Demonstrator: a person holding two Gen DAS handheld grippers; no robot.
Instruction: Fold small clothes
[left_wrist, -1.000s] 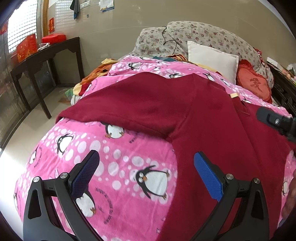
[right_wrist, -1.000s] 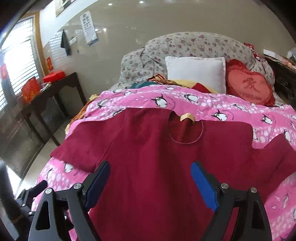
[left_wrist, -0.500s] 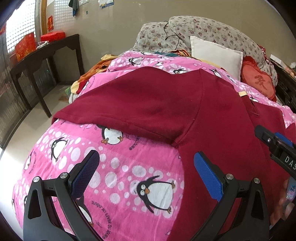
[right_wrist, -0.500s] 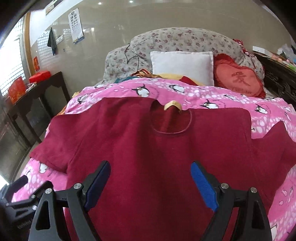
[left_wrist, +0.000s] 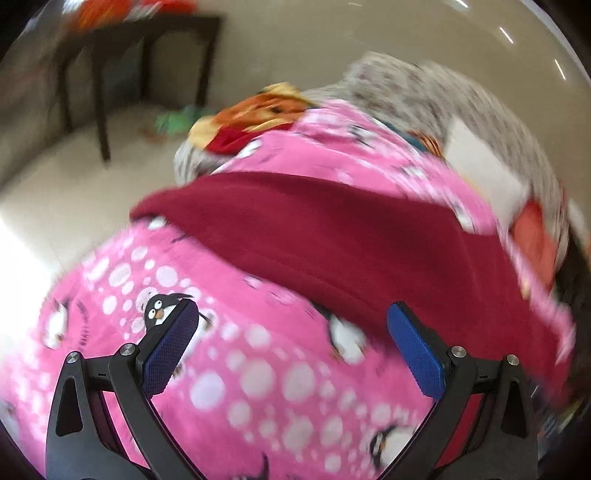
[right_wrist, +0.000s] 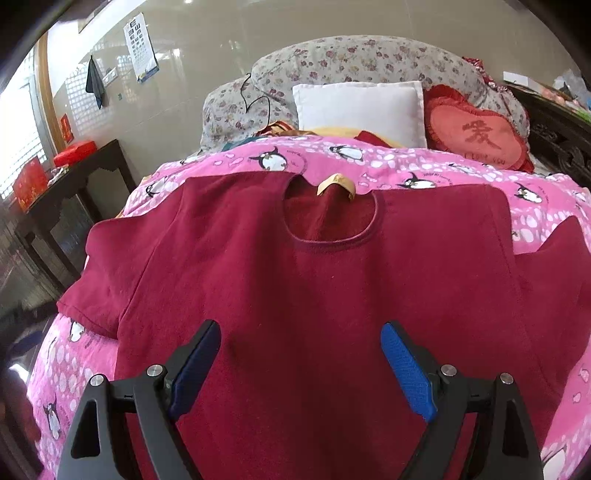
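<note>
A dark red fleece top with short sleeves and a round neckline (right_wrist: 332, 288) is spread flat, front up, on a bed covered by a pink blanket printed with penguins and white dots (right_wrist: 424, 166). In the right wrist view the top fills the middle and lower frame, its collar toward the upper centre, where a small tan neck label (right_wrist: 336, 183) is seen; no writing can be read on it. The right tool (right_wrist: 301, 360) is seen at the bottom centre, its blue-padded jaws set wide apart above the chest of the top, with nothing gripped.

At the head of the bed a white square pillow (right_wrist: 360, 110) is propped beside a red heart-shaped cushion (right_wrist: 480, 129) stitched with a Chinese character. An eye chart (right_wrist: 141, 46) is hung on the wall at upper left; its rows are too small to read. A dark wooden table (right_wrist: 79, 177) carrying red boxes is placed at far left.

The left wrist view is blurred. The left tool (left_wrist: 291, 347) is seen open and empty over the blanket, with one sleeve of the top (left_wrist: 314, 229) just beyond it.
</note>
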